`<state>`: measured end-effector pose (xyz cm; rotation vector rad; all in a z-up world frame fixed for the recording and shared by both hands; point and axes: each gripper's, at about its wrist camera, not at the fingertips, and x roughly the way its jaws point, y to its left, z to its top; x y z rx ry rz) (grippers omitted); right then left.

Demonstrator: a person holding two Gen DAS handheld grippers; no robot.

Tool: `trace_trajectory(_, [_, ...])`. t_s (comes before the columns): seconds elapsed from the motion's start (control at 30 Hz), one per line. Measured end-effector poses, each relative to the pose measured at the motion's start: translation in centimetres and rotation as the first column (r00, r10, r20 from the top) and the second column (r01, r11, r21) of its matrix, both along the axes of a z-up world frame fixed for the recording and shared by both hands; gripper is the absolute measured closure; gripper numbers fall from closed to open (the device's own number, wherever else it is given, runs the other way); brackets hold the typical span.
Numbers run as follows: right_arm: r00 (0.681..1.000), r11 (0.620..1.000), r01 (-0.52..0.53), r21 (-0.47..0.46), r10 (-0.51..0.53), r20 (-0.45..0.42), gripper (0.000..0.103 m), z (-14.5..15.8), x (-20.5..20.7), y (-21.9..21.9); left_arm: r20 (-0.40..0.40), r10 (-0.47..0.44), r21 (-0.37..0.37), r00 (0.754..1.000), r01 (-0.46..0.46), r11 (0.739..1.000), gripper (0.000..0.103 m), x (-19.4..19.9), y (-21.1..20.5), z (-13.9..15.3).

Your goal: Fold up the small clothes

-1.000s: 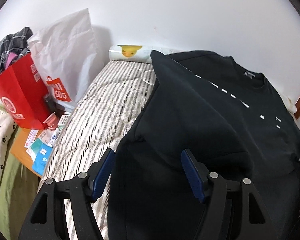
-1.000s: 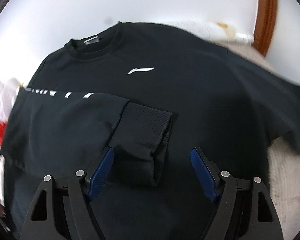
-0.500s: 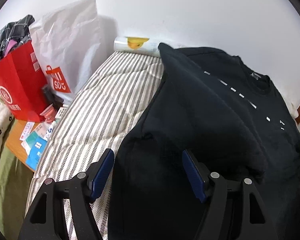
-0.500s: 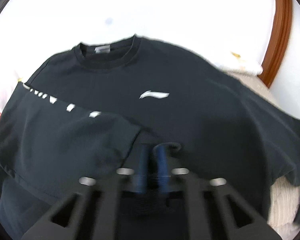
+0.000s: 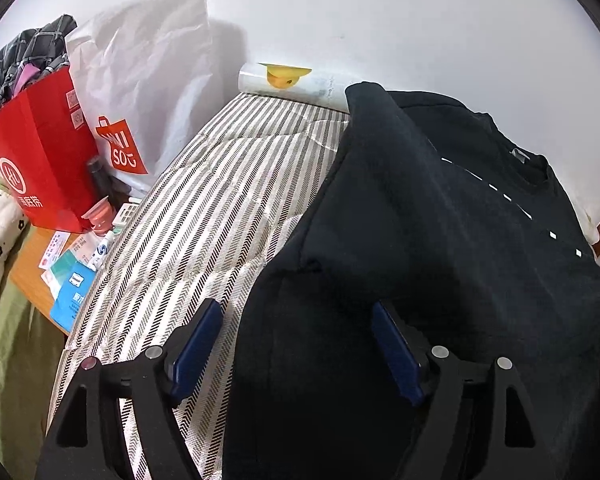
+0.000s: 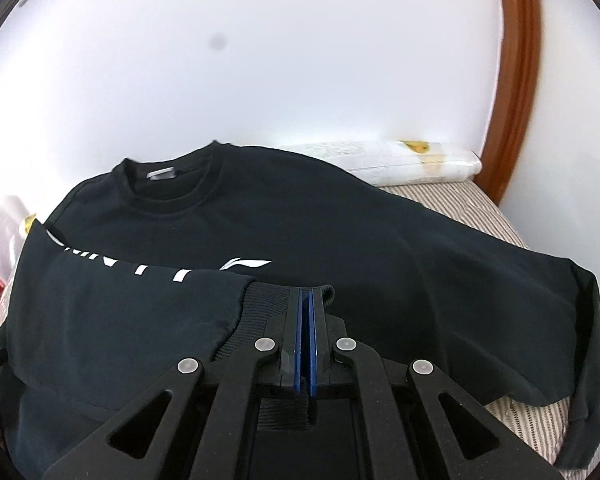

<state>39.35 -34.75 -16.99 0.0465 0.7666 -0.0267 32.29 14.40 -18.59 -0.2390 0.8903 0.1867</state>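
Black sweatshirt (image 6: 340, 240), one; two hand-held grippers, right (image 6: 305, 294) on its cuff (image 6: 268, 296).

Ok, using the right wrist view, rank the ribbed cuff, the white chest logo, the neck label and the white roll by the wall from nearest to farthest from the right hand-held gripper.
1. Ribbed cuff: pinched in the right hand-held gripper.
2. White chest logo: just beyond, slightly left.
3. Neck label: at the collar, farther left.
4. White roll: against the wall, far right.
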Motion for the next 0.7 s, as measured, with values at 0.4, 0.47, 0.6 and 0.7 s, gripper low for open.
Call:
trace_trajectory(0.4, [0.995, 0.996, 0.088, -0.002, -0.088, -0.043, 0.103, -1.1, -1.7, -3.4, -0.002, 0.001, -0.005, 1.000, -0.001, 1.000, 0.027, 0.0, 0.0, 0.1])
trace_trajectory(0.47, [0.995, 0.997, 0.076, -0.021, -0.078, -0.057, 0.103, -1.0, -2.6, -3.4, -0.001, 0.002, -0.009, 1.000, -0.002, 1.000, 0.027, 0.0, 0.0, 0.1])
trace_trajectory(0.6, [0.997, 0.998, 0.055, -0.017, -0.056, -0.059, 0.092, -0.4, -6.1, -3.6, -0.004, -0.009, -0.021, 1.000, 0.009, 1.000, 0.027, -0.4, -0.1, 0.4])
trace_trajectory(0.7, [0.994, 0.998, 0.069, -0.006, -0.069, -0.081, 0.047, -0.4, -9.3, -4.6, -0.016, -0.027, -0.018, 1.000, 0.026, 0.999, 0.027, -1.0, -0.4, 0.9])
